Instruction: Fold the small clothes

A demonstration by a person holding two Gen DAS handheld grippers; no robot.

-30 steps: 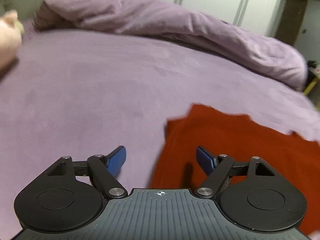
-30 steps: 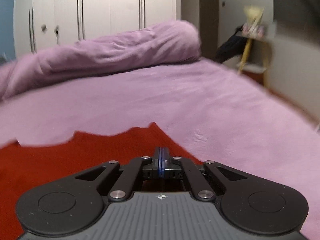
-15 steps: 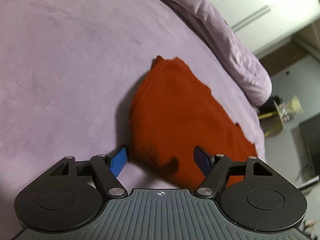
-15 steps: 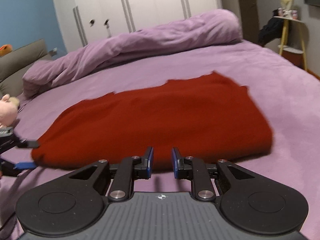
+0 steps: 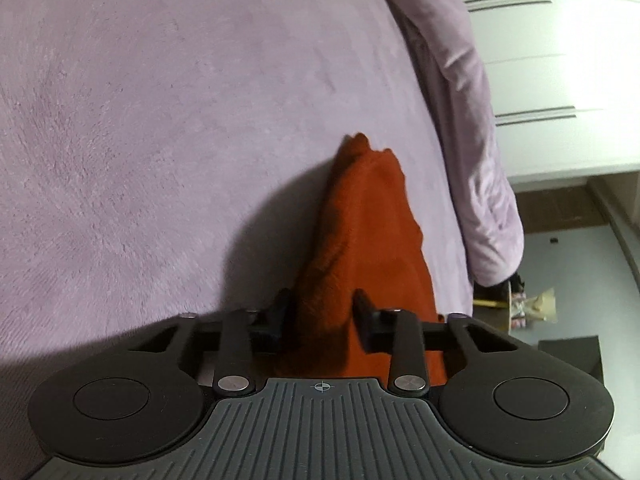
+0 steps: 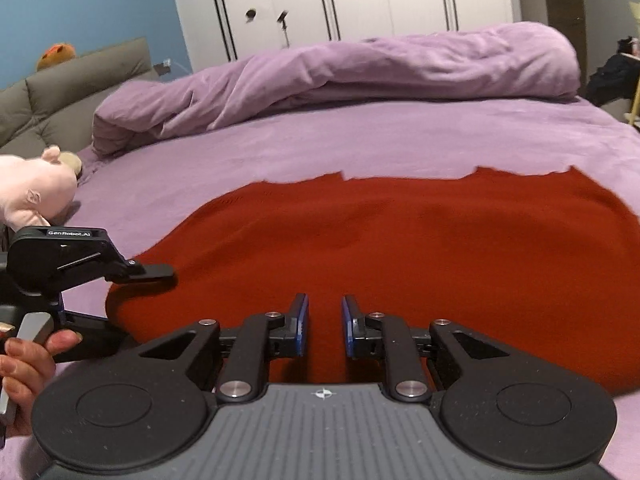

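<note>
red garment [image 5: 360, 248] pinched in left gripper [image 5: 320, 316]

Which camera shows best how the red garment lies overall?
Right wrist: the red garment is spread across the bed. Left wrist shows only a bunched end gripped in the left claw.

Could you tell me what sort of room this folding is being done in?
Most likely a bedroom: a bed under a lilac plush sheet, a bunched lilac duvet, and tall white wardrobe doors behind.
</note>
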